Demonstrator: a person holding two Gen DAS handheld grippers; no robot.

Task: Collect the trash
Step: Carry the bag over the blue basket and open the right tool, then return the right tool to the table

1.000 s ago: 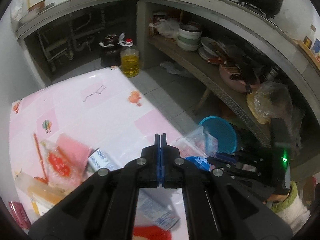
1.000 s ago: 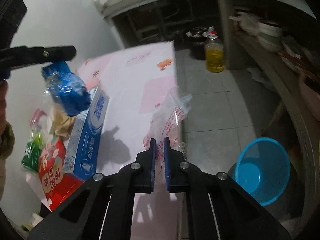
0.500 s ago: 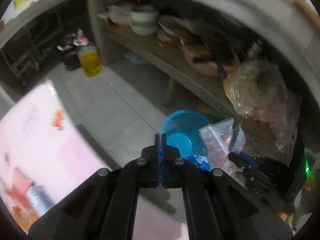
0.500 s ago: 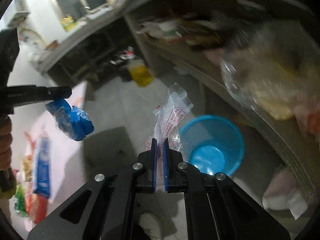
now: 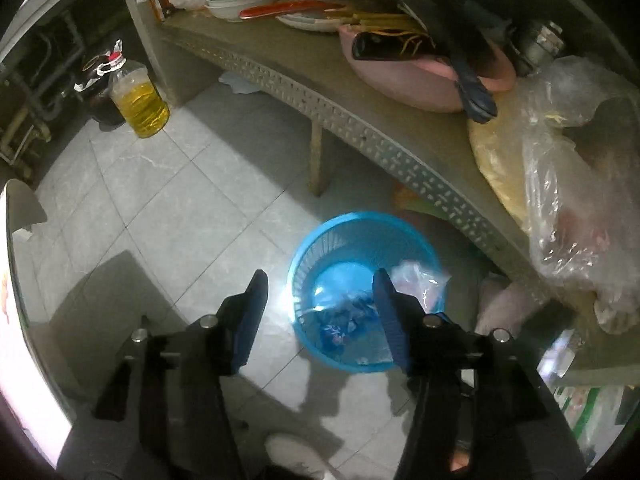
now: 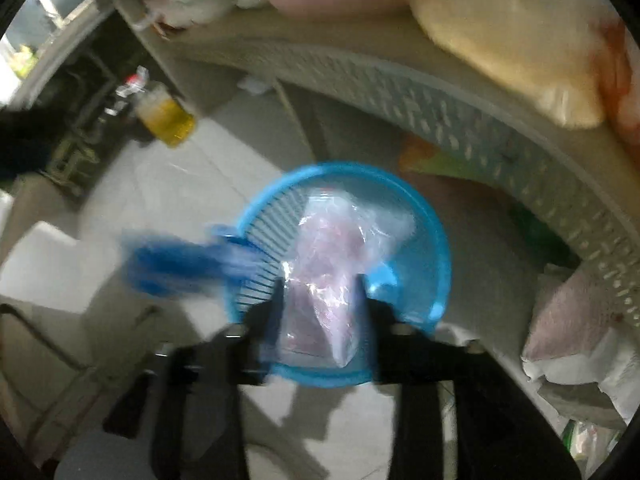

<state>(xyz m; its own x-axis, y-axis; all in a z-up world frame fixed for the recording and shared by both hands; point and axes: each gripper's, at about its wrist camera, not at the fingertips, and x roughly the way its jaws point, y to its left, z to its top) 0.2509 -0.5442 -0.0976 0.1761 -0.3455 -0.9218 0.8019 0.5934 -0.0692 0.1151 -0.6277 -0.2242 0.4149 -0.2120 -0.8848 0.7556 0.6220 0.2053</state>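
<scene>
Left wrist view: steeply downward along its own fingers, above the tiled floor [image 5: 168, 200], blue basket [image 5: 320, 248] centred low, shelf [image 5: 360, 120] arcing across the top.
Right wrist view: similar downward tilt, blurred, closer to the same basket [image 6: 436, 248].
Shared: basket, floor, shelf edge, oil bottle [image 5: 140, 104].

Oil bottle [image 5: 139, 100] beside cluttered shelf [image 5: 320, 92]
</scene>
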